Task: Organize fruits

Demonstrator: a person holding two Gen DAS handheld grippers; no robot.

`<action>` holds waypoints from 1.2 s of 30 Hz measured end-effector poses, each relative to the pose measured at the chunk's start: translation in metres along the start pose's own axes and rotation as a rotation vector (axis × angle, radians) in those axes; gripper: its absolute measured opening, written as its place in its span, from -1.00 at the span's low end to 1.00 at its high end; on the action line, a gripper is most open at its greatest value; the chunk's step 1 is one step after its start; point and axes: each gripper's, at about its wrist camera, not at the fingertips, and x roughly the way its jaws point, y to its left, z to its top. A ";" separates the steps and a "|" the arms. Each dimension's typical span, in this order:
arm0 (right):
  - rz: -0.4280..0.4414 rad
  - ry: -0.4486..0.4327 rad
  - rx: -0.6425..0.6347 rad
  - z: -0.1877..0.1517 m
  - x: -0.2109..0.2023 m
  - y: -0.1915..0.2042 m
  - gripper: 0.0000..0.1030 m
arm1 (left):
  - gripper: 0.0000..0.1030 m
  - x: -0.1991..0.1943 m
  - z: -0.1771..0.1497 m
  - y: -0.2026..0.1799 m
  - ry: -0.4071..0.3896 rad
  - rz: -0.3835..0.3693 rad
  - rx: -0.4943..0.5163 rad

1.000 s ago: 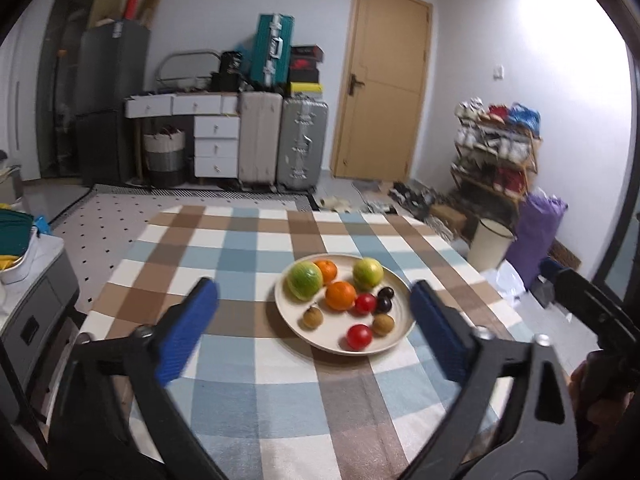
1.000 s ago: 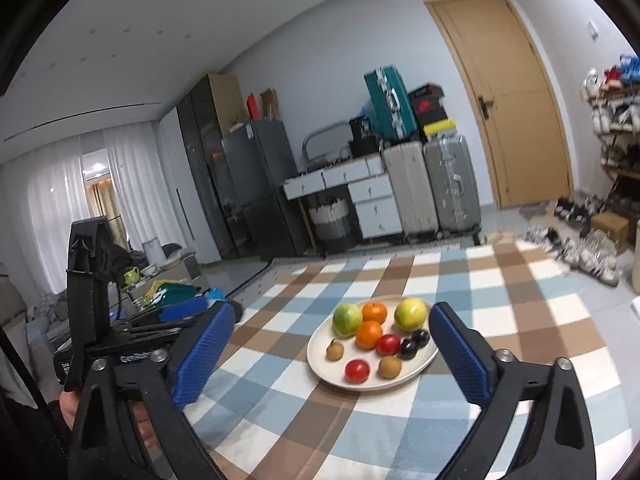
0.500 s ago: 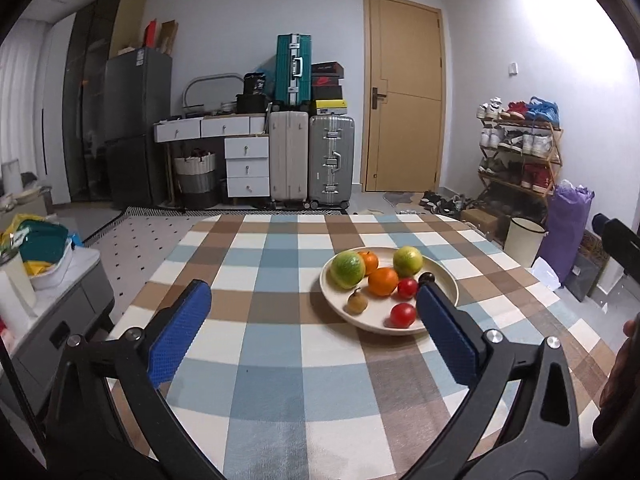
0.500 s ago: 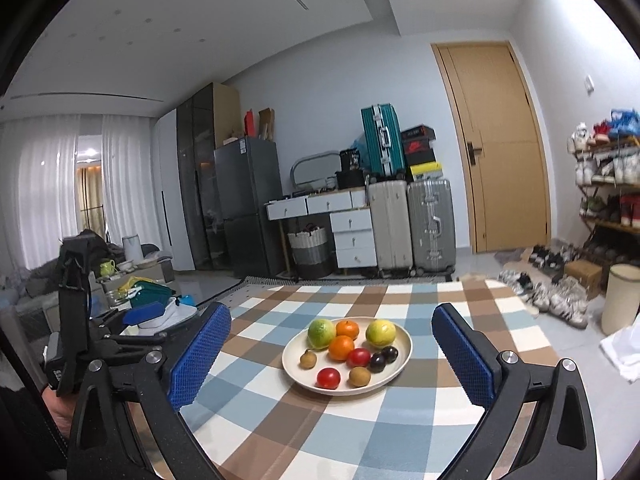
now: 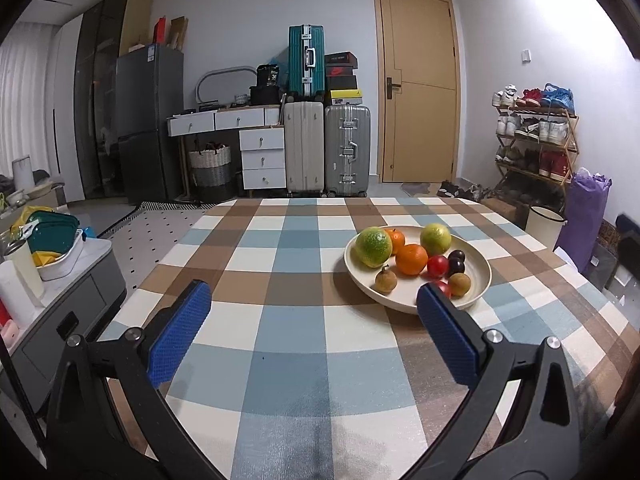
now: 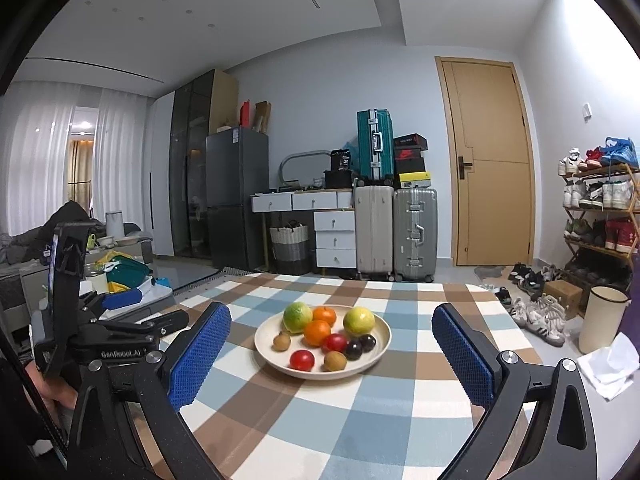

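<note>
Fruit plate [image 6: 382,338], both grippers spread, empty

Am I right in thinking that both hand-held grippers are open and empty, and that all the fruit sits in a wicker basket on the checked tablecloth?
Not quite: the fruit sits on a cream plate, not in a wicker basket, as the right wrist view shows. The rest holds: the left hand-held gripper and the right hand-held gripper are both open and empty, and the plate rests on the checked tablecloth.
</note>
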 end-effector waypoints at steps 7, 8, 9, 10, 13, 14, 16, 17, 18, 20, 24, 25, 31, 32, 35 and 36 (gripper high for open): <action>-0.034 0.139 -0.002 -0.010 0.029 -0.002 0.99 | 1.00 0.001 -0.001 -0.001 -0.034 0.009 0.000; -0.044 0.163 -0.008 -0.012 0.034 -0.001 0.99 | 1.00 -0.002 -0.001 -0.001 -0.044 0.007 0.000; -0.044 0.167 -0.015 -0.013 0.035 0.000 0.99 | 1.00 -0.001 -0.002 -0.001 -0.050 0.007 -0.002; -0.041 0.154 -0.020 -0.013 0.033 0.001 0.99 | 1.00 -0.003 -0.002 -0.001 -0.051 0.007 -0.002; -0.041 0.151 -0.019 -0.015 0.032 0.001 0.99 | 1.00 -0.004 -0.002 -0.001 -0.049 0.008 -0.001; -0.045 0.154 -0.018 -0.015 0.031 0.000 0.99 | 1.00 -0.004 -0.002 -0.001 -0.047 0.008 -0.001; -0.045 0.152 -0.019 -0.015 0.030 0.001 0.99 | 1.00 -0.004 -0.002 -0.001 -0.048 0.008 -0.002; -0.045 0.152 -0.019 -0.015 0.030 0.000 0.99 | 1.00 -0.004 -0.002 -0.001 -0.052 0.008 -0.002; -0.045 0.152 -0.018 -0.015 0.029 0.000 0.99 | 1.00 -0.004 -0.002 -0.001 -0.052 0.008 -0.002; -0.045 0.152 -0.019 -0.015 0.029 0.000 0.99 | 1.00 -0.003 -0.002 -0.001 -0.050 0.007 -0.002; -0.045 0.152 -0.019 -0.015 0.029 0.000 0.99 | 1.00 -0.005 -0.002 0.000 -0.050 0.007 -0.002; -0.045 0.152 -0.019 -0.015 0.029 0.000 0.99 | 1.00 -0.005 -0.002 0.000 -0.051 0.007 -0.003; -0.045 0.151 -0.019 -0.015 0.029 0.000 0.99 | 1.00 -0.005 -0.001 0.000 -0.051 0.010 -0.004; -0.045 0.151 -0.019 -0.015 0.029 0.000 0.99 | 1.00 -0.005 -0.002 0.000 -0.050 0.010 -0.003; -0.045 0.152 -0.019 -0.015 0.029 0.000 0.99 | 1.00 -0.005 -0.002 0.000 -0.050 0.013 -0.005; -0.045 0.151 -0.019 -0.015 0.028 0.000 0.99 | 1.00 -0.004 -0.003 0.000 -0.050 0.017 -0.008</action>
